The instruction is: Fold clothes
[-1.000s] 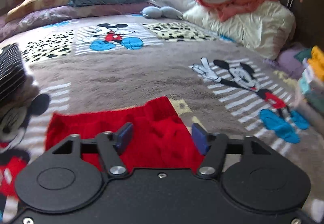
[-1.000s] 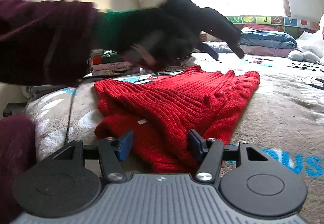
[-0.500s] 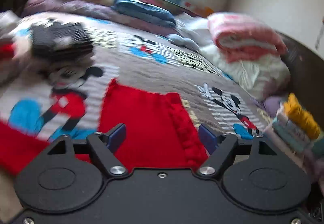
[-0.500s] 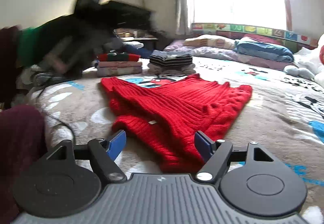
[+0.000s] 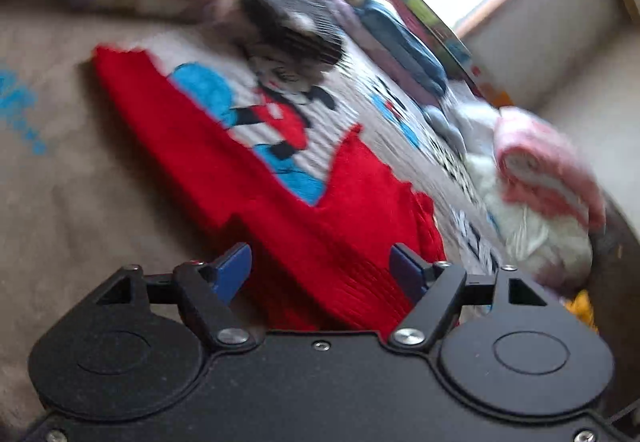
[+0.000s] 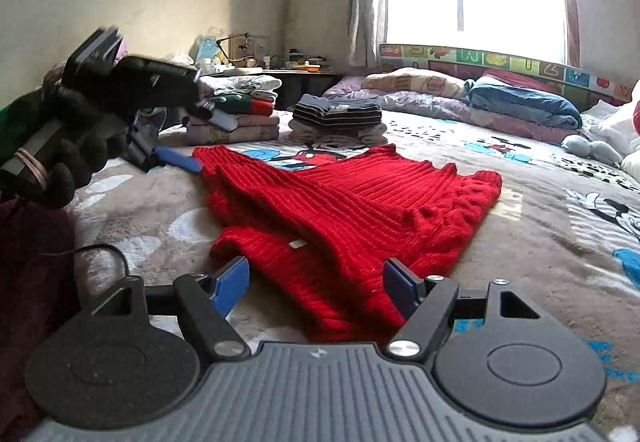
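The red knit sweater (image 6: 352,210) lies on the bed (image 6: 540,226), partly folded: one layer is doubled over the body, and a sleeve (image 5: 168,122) extends flat toward the far stacks. A white label (image 6: 297,244) shows at the fold near the neck.

The right hand-held gripper (image 6: 316,284) hovers low at the near edge of the sweater, its blue pads spread wide with nothing between them; this position suits a pinch on the near hem or collar.

The left hand-held gripper (image 5: 320,270) is likewise wide open and empty. In the right wrist view a gloved hand (image 6: 68,146) holds it raised beside the sleeve end, probably to reach that sleeve.

Folded stacks (image 6: 240,114) and a striped pile (image 6: 338,114) sit at the far side, clear of the working area. The left wrist view is motion-blurred, so fine detail there is uncertain.
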### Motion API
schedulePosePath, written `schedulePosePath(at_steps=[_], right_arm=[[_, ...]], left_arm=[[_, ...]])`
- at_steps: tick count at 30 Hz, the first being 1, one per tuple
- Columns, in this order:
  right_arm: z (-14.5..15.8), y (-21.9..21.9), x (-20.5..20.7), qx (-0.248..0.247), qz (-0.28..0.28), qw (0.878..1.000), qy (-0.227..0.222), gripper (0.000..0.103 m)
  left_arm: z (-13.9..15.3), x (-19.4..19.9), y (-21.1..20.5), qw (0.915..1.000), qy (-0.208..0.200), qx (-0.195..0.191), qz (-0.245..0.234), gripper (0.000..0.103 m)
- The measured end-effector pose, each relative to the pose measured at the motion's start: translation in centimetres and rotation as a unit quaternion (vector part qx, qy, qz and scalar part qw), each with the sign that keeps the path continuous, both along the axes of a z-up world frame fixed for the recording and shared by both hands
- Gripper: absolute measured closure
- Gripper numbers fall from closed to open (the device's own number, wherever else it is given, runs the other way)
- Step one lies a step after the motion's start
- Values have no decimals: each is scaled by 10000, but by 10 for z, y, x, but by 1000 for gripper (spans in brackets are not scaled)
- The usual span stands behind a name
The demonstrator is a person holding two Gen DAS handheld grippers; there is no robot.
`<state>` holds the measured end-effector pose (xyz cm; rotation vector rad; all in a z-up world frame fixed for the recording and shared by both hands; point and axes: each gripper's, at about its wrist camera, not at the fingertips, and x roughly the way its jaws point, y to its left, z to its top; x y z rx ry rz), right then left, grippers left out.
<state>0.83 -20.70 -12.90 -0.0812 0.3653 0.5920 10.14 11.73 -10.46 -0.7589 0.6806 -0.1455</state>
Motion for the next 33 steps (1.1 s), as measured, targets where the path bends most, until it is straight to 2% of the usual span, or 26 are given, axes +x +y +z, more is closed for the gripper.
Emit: schedulePosePath(at_steps=[3, 6, 8, 15, 18, 19, 20, 24, 33], right_arm=[[-2, -2, 6, 59, -43, 10000, 54, 30], [-5, -4, 13, 143, -64, 9998, 105, 30], [-6, -4, 16, 166, -36, 9998, 137, 30], [-11, -4, 25, 243, 63, 9994, 252, 29], [-12, -3, 28, 261, 112, 9991, 316, 29], [-12, -3, 29, 266, 126, 9990, 340, 29], [-12, -3, 30, 280, 134, 9989, 357, 29], [-11, -7, 32, 402, 142, 9982, 424, 29], [-11, -14, 36, 675, 123, 9959, 586, 29]], left_arm=[[-9, 2, 13, 9992, 117, -345, 172, 33], [-13, 5, 15, 9985, 133, -503, 156, 38], [-14, 7, 12, 9986, 137, -494, 89, 49], [-19, 19, 2, 9995, 190, -264, 59, 55], [-16, 22, -6, 9999, 162, 19, -8, 78], [-13, 22, -10, 9998, 128, 152, -34, 92], [-10, 23, -13, 9997, 76, 231, -76, 96], [7, 28, -30, 9986, -178, 418, -266, 97], [61, 60, -76, 9944, -749, 241, -703, 97]])
